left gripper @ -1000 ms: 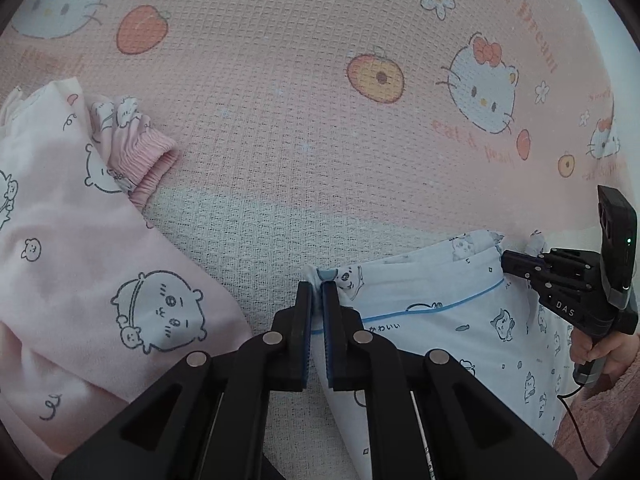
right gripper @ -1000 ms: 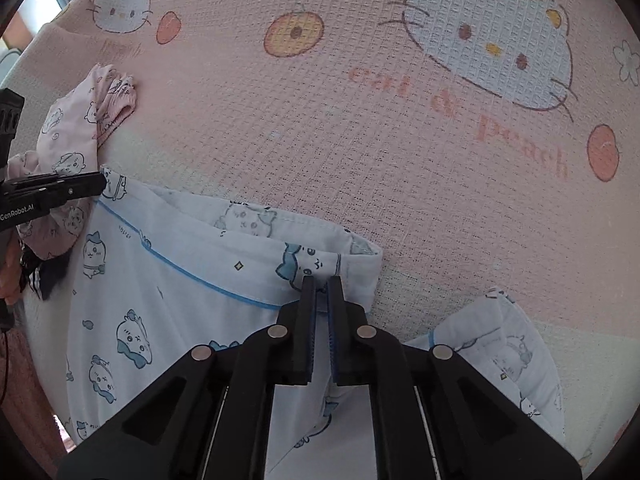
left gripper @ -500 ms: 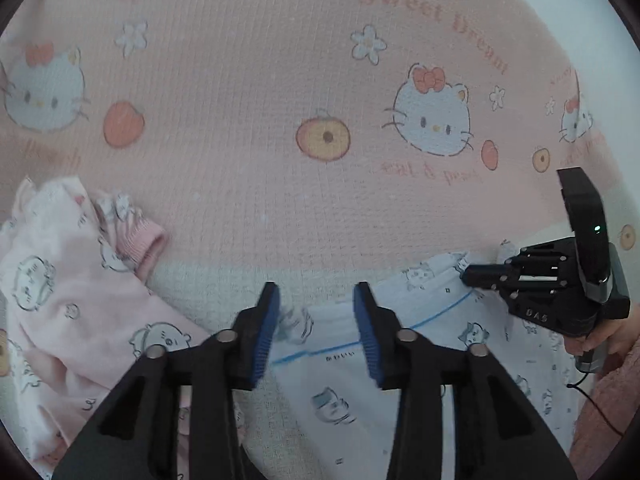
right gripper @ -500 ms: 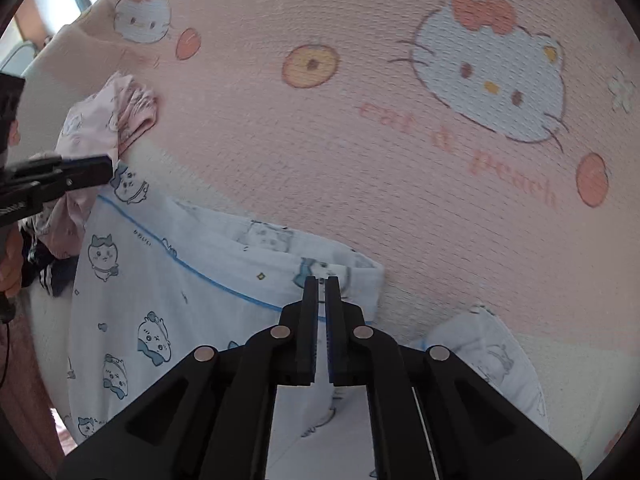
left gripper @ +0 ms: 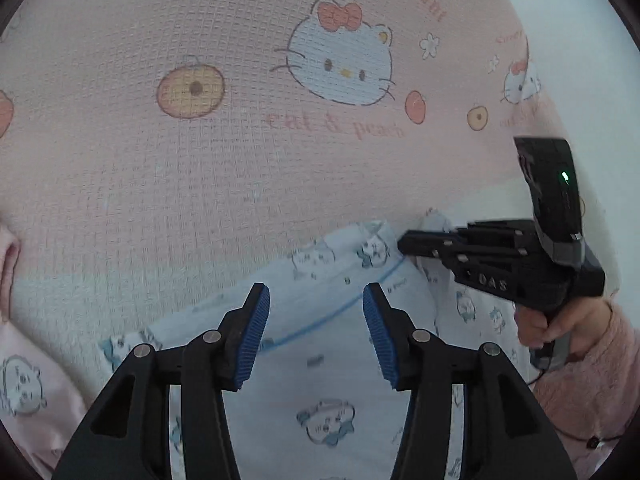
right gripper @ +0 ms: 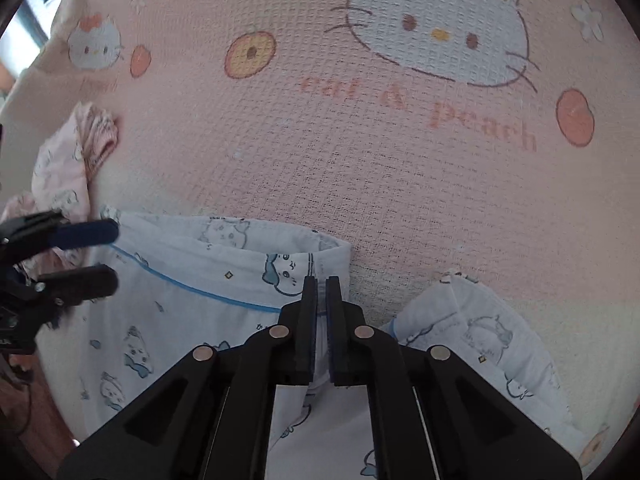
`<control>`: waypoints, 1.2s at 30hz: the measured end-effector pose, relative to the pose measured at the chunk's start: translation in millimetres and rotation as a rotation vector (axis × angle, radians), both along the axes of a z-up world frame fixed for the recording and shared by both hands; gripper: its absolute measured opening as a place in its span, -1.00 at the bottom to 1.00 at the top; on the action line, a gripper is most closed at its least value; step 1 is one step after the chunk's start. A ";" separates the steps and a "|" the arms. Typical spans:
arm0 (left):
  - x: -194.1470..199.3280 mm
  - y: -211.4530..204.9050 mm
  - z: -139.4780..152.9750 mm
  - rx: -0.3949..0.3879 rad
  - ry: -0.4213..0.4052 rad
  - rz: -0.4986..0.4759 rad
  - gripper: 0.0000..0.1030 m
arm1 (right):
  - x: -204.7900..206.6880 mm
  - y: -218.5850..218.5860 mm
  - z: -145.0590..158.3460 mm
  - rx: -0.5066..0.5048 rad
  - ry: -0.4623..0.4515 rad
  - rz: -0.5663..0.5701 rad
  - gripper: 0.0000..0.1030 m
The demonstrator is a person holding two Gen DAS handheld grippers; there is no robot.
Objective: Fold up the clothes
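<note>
A white-and-blue cartoon-print garment [left gripper: 320, 344] lies on the pink Hello Kitty blanket [left gripper: 200, 160]; it also shows in the right wrist view [right gripper: 192, 280]. My left gripper [left gripper: 316, 300] is open and empty, hovering over the garment's folded top edge. It shows at the left of the right wrist view [right gripper: 112, 254], jaws apart. My right gripper [right gripper: 321, 280] is shut on the garment's top right corner. It shows in the left wrist view [left gripper: 404, 246], held by a hand. A loose flap of the garment [right gripper: 480, 328] lies to the right.
A pink cartoon-print garment [right gripper: 68, 168] lies bunched at the left of the blue one, its edge also in the left wrist view [left gripper: 24, 372]. The blanket [right gripper: 400, 160] stretches far ahead. The person's pink fuzzy sleeve [left gripper: 592, 380] is at the right.
My left gripper has let go of the garment's top left corner, opened wide and moved right along the edge. My right gripper stays shut on its corner.
</note>
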State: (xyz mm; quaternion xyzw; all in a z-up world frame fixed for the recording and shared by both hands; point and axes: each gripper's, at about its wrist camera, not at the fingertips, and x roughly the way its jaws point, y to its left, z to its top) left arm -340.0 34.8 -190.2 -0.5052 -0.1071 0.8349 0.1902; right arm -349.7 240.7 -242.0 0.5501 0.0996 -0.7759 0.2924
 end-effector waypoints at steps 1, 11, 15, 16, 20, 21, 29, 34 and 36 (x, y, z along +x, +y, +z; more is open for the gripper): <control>-10.0 5.4 -0.8 -0.019 0.003 -0.011 -0.03 | -3.3 5.8 0.5 -0.010 -0.006 -0.018 -0.95; -31.8 52.8 -28.2 -0.276 -0.028 -0.198 -0.41 | -19.4 -35.9 -4.7 -0.039 -0.028 0.119 -0.74; -37.5 60.1 -31.8 -0.345 -0.063 -0.227 -0.41 | -18.6 -62.0 -18.2 0.106 -0.030 0.240 -0.71; -39.8 61.5 -31.8 -0.362 -0.070 -0.238 -0.41 | -18.8 -65.2 -17.3 0.132 -0.036 0.274 -0.71; -49.0 62.7 -31.9 -0.364 -0.102 -0.256 -0.41 | -24.5 -65.3 -12.7 0.268 -0.021 0.348 -0.71; -48.8 59.5 -31.7 -0.347 -0.100 -0.249 -0.41 | -26.3 -61.8 -12.4 0.316 0.004 0.350 -0.69; -32.9 28.2 -29.9 -0.180 -0.027 -0.134 -0.41 | -42.5 -15.3 14.4 0.051 -0.033 0.154 -0.67; -27.8 18.0 -30.1 -0.175 -0.045 -0.121 -0.41 | -36.0 -60.6 -5.5 0.102 -0.093 0.206 -0.67; -31.6 21.6 -29.9 -0.193 -0.071 -0.123 -0.41 | -35.7 -65.9 -11.8 0.157 -0.101 0.239 -0.67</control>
